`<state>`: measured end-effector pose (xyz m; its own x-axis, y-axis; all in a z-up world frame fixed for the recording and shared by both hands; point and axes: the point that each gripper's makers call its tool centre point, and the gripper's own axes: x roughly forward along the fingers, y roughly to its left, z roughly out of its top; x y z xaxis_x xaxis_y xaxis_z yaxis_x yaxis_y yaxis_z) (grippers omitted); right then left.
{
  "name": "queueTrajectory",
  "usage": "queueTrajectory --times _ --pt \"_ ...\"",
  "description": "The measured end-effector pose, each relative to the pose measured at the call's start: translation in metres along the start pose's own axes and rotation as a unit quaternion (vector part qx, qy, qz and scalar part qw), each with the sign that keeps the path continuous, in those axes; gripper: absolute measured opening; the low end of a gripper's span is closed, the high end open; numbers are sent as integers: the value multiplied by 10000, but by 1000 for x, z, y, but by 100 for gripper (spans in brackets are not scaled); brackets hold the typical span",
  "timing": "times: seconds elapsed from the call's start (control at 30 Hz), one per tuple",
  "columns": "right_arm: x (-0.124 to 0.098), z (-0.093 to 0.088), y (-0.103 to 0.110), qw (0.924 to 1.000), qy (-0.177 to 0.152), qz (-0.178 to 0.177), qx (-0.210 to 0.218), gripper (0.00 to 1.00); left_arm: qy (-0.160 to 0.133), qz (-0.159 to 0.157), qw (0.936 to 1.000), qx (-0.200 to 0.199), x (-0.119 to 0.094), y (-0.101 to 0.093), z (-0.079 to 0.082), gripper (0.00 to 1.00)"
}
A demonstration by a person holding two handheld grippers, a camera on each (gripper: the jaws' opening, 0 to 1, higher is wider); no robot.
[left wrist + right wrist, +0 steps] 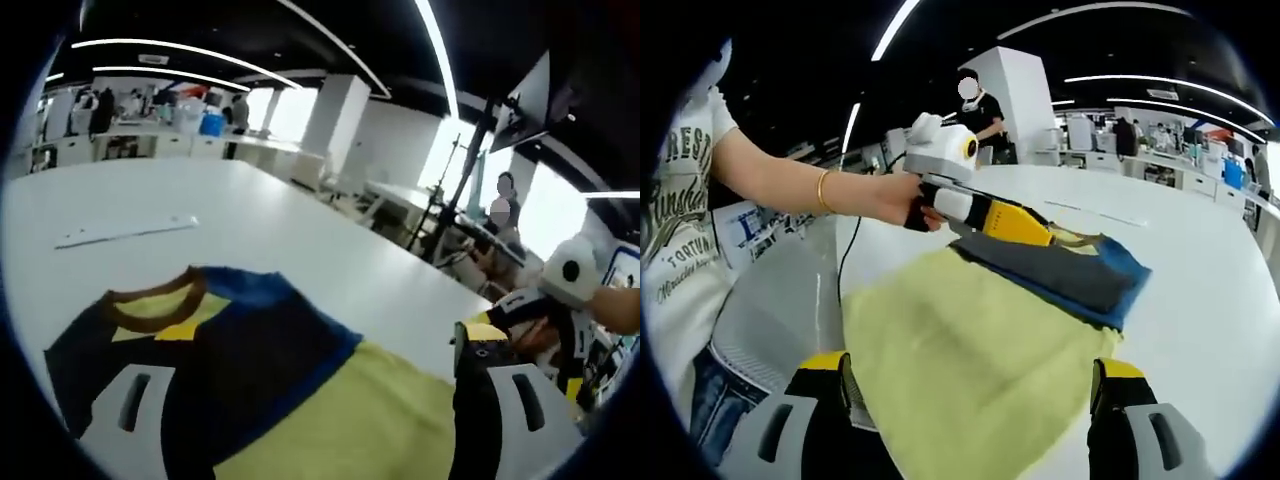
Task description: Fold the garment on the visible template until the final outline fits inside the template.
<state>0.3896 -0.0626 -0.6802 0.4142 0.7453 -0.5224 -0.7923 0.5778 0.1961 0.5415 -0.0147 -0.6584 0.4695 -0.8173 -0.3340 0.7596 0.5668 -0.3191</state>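
Two jaws of the right gripper (970, 425) rise at the near edge of the right gripper view, set wide apart with the yellow body of the garment (970, 350) lying between them; nothing is seen to be pinched, so this gripper is judged to be standing open over the cloth. Just beyond, toward twelve o'clock, the dark sleeve and blue trim are seen folded over the yellow cloth, and the left gripper (1025, 225) is seen from the side, held in a person's hand (902, 200) with its yellow nose resting at the collar edge. In the left gripper view the garment (250, 370) is seen lying across the near jaws, collar at ten o'clock; whether these jaws are closed on the cloth cannot be told, since the tips are covered by fabric. A risk is judged here: if the collar edge is lifted while the yellow body lies loose under the right gripper, the folded layer may be dragged askew and the outline spread wider. No template outline can be made out on the white table (1210, 290), so fit cannot be judged. A pale strip (125, 232) lying well beyond the collar at eleven o'clock is shown by the left gripper view; the person's arm, bracelet and printed shirt at nine o'clock are shown by the right gripper view.
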Motion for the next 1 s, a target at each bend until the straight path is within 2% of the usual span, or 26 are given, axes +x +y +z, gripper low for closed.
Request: queueTrajectory --times 0.27,0.4,0.53,0.67,0.73,1.0 --pt "-1 -4 5 9999 120 85 -87 99 -50 25 9999 154 -42 3 -6 99" --pt "-2 -7 5 9998 177 78 -94 98 -12 167 9995 286 -58 6 -11 99" --pt "-2 -11 6 9997 227 82 -89 98 -132 226 9994 244 -71 8 -10 99" --pt "0 -14 7 9995 281 119 -83 97 -39 229 9985 505 -84 3 -15 99" --pt "1 -16 7 9995 298 105 -59 97 98 273 9983 497 -89 3 -20 97" --pt "2 -21 11 9992 378 130 -74 96 102 194 9978 629 -116 -8 -30 93"
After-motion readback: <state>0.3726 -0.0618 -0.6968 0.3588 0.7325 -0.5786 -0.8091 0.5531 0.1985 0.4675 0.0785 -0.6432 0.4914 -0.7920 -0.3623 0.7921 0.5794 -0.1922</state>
